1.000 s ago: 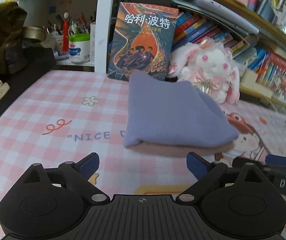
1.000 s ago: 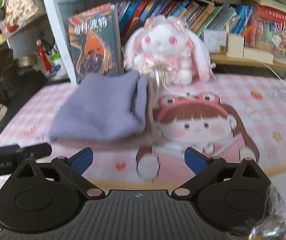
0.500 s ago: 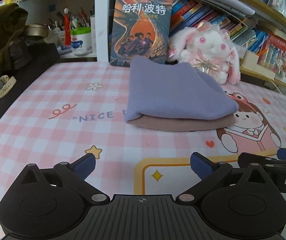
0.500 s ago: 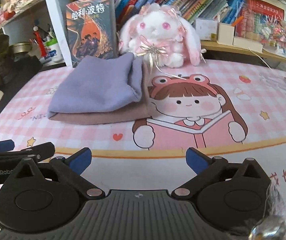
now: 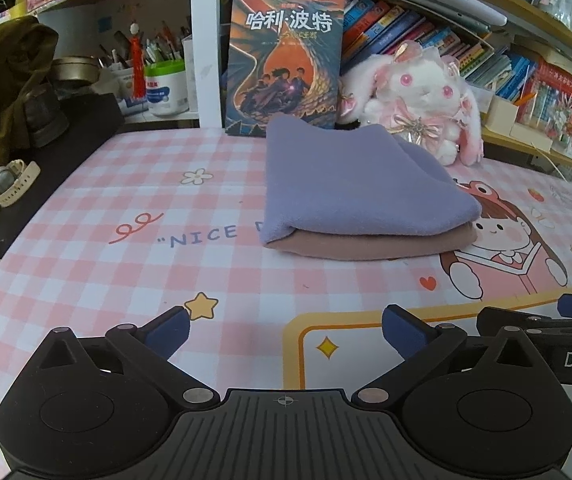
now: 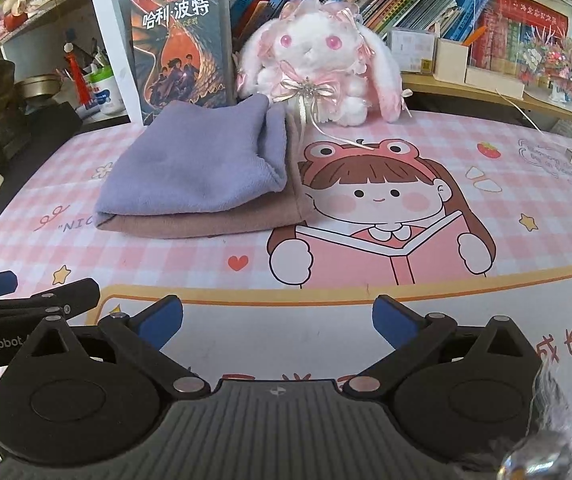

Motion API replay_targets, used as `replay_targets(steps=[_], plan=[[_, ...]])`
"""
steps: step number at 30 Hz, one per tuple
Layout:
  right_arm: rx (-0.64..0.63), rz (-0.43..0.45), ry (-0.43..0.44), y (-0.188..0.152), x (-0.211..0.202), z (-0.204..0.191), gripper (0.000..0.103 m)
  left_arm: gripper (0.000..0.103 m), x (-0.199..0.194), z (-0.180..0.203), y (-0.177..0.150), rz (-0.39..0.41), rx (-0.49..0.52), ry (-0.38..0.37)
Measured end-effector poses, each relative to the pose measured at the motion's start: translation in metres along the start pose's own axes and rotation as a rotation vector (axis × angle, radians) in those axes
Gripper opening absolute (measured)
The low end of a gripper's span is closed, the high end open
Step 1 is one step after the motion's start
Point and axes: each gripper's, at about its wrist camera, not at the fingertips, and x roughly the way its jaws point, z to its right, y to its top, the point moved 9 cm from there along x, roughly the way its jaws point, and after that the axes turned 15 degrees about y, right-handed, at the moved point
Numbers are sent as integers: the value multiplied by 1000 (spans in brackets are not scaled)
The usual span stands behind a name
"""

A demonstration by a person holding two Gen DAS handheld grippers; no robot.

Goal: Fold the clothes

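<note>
A folded purple cloth (image 5: 349, 184) lies on top of a folded mauve-brown cloth (image 5: 369, 244) on the pink checked mat, near the back. Both show in the right wrist view too, purple cloth (image 6: 202, 168) over brown cloth (image 6: 214, 222). My left gripper (image 5: 284, 330) is open and empty, well in front of the stack. My right gripper (image 6: 276, 318) is open and empty, in front and to the right of the stack. The right gripper's side shows at the left wrist view's right edge (image 5: 545, 326).
A white plush rabbit (image 6: 317, 60) and an upright book (image 5: 284, 64) stand just behind the stack. Shelves of books run along the back. A dark box with a watch (image 5: 10, 182) and a brown garment sit at the left edge.
Both grippers have pulled back from the folded stack toward the mat's front edge. The stack has stayed in place. Both grippers stayed open.
</note>
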Motion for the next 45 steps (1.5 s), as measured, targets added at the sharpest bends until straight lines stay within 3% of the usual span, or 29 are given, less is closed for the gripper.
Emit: replay_targets(steps=[45], plan=[[8, 28, -6, -1, -14, -3, 103, 103, -16, -4, 7, 37, -3, 0]])
